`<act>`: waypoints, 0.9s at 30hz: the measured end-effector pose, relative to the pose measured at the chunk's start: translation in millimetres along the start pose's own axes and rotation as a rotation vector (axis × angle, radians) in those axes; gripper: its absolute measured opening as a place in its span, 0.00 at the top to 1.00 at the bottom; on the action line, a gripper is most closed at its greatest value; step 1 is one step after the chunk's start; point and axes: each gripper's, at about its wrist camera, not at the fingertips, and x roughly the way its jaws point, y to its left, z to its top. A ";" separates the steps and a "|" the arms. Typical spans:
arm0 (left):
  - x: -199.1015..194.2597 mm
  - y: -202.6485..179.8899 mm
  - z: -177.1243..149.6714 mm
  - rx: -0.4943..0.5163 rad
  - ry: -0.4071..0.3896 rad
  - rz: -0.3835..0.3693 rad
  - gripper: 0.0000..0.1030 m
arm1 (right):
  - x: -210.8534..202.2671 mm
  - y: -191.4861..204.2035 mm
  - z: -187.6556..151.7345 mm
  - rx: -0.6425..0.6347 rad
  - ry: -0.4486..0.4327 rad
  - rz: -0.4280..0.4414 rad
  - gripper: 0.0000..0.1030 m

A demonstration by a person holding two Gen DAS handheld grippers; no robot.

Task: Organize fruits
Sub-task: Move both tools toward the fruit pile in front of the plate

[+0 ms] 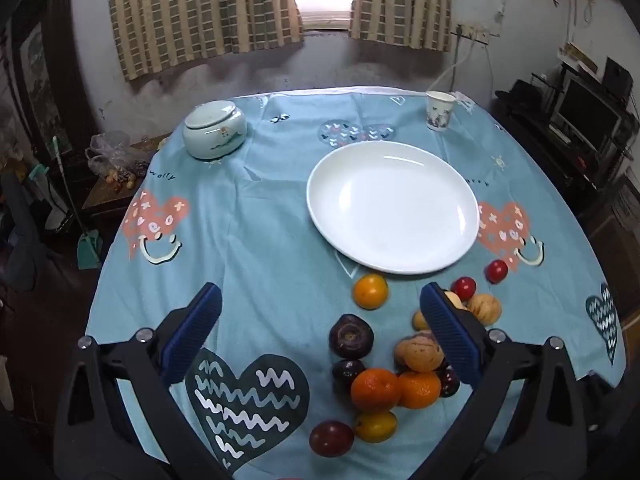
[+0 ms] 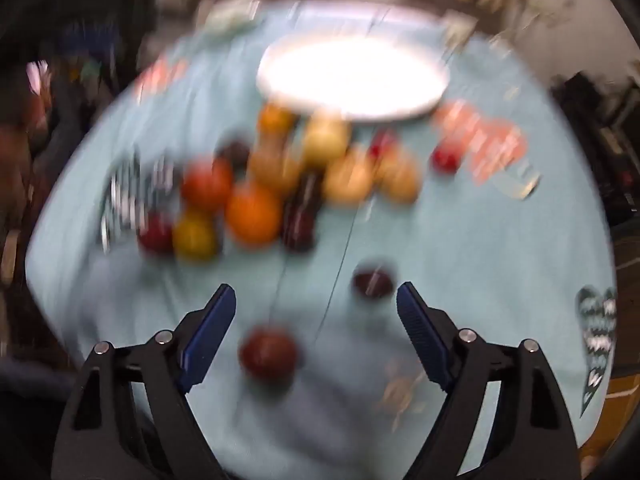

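Note:
A white plate [image 1: 394, 208] lies bare on the blue patterned tablecloth [image 1: 260, 240]. In front of it sits a cluster of fruit: a yellow-orange fruit [image 1: 371, 291], a dark plum [image 1: 351, 336], two tangerines [image 1: 375, 389], tan walnut-like fruits [image 1: 420, 354] and small red fruits [image 1: 496, 271]. My left gripper [image 1: 320, 326] hangs open above the cloth, left of the pile, holding nothing. The right wrist view is blurred. There my right gripper [image 2: 316, 320] stands open over the cloth, with a dark red plum [image 2: 269, 354] lying low between its fingers and another dark plum [image 2: 374, 282] by the right fingertip.
A lidded ceramic jar [image 1: 215, 129] stands at the back left and a paper cup [image 1: 440, 111] at the back right. The round table's edge curves close on both sides. Curtains and a wall lie behind; dark furniture stands to the right.

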 end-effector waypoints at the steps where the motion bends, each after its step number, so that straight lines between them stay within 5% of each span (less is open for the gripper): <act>1: -0.4 0.1 1.6 -0.010 -0.005 0.002 0.02 | -9.0 -0.1 9.4 0.024 -0.047 0.000 0.18; 5: -4.9 -3.7 5.0 -0.010 -0.023 0.005 0.02 | -41.4 7.3 46.6 0.042 -0.194 -0.058 0.18; 9: -8.6 -1.7 7.3 -0.012 -0.042 0.031 0.02 | -57.7 4.0 61.7 0.035 -0.246 -0.115 0.18; 27: -10.6 -0.5 5.2 -0.013 -0.041 0.041 0.02 | -57.0 4.6 69.6 0.025 -0.222 -0.094 0.17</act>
